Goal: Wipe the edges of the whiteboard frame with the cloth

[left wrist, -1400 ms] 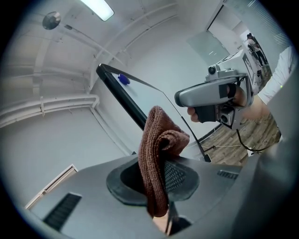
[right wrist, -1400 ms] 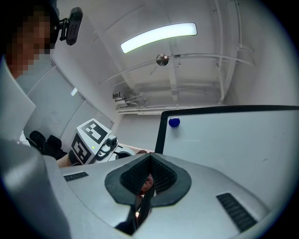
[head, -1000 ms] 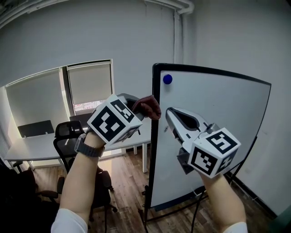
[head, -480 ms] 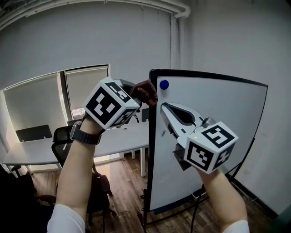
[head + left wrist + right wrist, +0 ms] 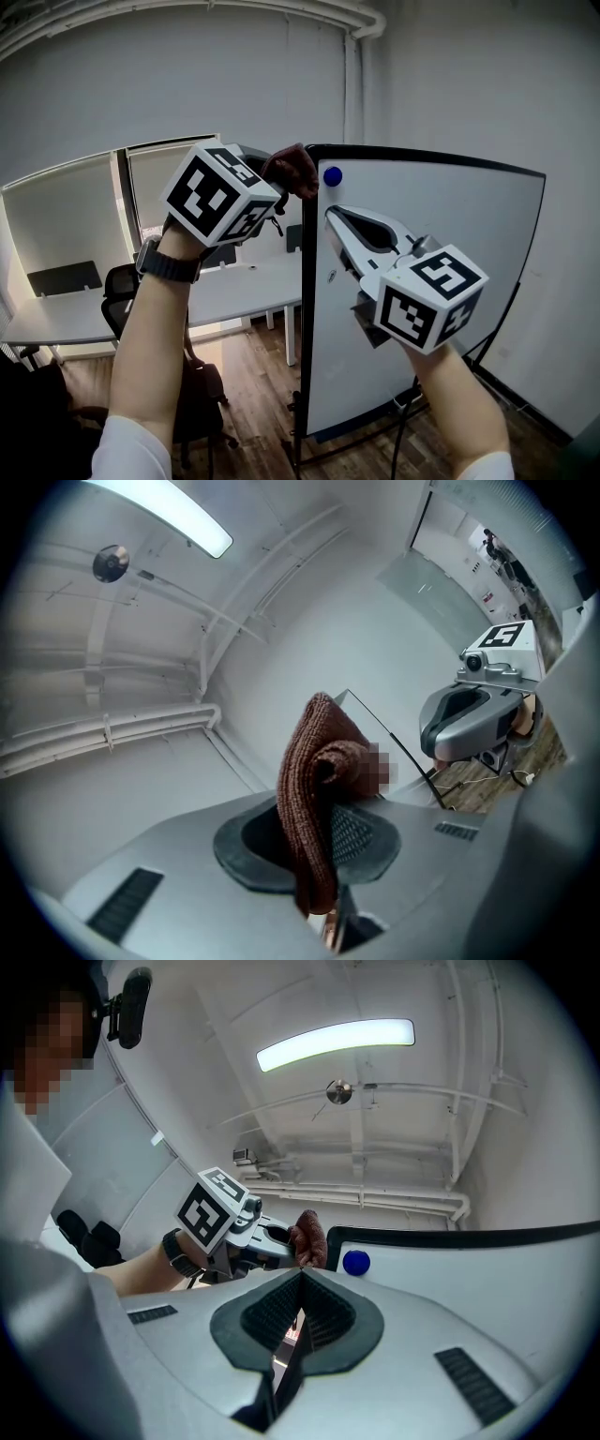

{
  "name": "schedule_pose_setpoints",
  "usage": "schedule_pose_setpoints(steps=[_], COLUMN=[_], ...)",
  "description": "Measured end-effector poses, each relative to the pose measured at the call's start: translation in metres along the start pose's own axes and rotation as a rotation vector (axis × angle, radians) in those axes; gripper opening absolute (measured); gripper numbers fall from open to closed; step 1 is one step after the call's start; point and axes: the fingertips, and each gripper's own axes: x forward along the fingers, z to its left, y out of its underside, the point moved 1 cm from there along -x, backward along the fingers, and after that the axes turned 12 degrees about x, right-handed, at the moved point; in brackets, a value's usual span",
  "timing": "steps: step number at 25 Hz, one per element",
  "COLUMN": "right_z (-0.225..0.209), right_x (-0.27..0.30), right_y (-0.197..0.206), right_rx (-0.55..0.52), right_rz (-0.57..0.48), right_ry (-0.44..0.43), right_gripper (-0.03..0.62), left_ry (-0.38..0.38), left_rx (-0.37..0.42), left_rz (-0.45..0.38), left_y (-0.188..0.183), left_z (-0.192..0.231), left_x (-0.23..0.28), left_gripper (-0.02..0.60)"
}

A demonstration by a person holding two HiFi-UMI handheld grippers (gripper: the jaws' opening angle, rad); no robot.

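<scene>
Cloth [image 5: 293,172] clamped in left gripper [image 5: 274,178], now higher on whiteboard frame [image 5: 307,309] than second ago, at top-left corner beside blue magnet [image 5: 332,175]. Left edge likely finished; top edge next. Right gripper [image 5: 334,221] pressed together, empty, near frame.

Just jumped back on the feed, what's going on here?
A person holds a gripper in each hand. The left gripper is shut on a brown cloth, at the top left corner of the whiteboard's black frame, beside a blue magnet. The right gripper is shut and empty, poised in front of the board near its left edge.
</scene>
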Motion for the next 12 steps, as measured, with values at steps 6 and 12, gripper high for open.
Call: schedule_pose_setpoints(steps=[6, 12], right_z=[0.001, 0.003], right_x=[-0.001, -0.002], right_y=[-0.001, -0.004], right_rx=[-0.008, -0.011], right_rz=[-0.001, 0.001], right_ry=[0.009, 0.011], right_gripper=[0.005, 0.003], left_ry=[-0.011, -0.056], left_rx=[0.011, 0.008], left_rz=[-0.005, -0.026], left_y=[-0.003, -0.013], left_z=[0.004, 0.018], left_x=[0.0, -0.005], left_gripper=[0.061, 0.061])
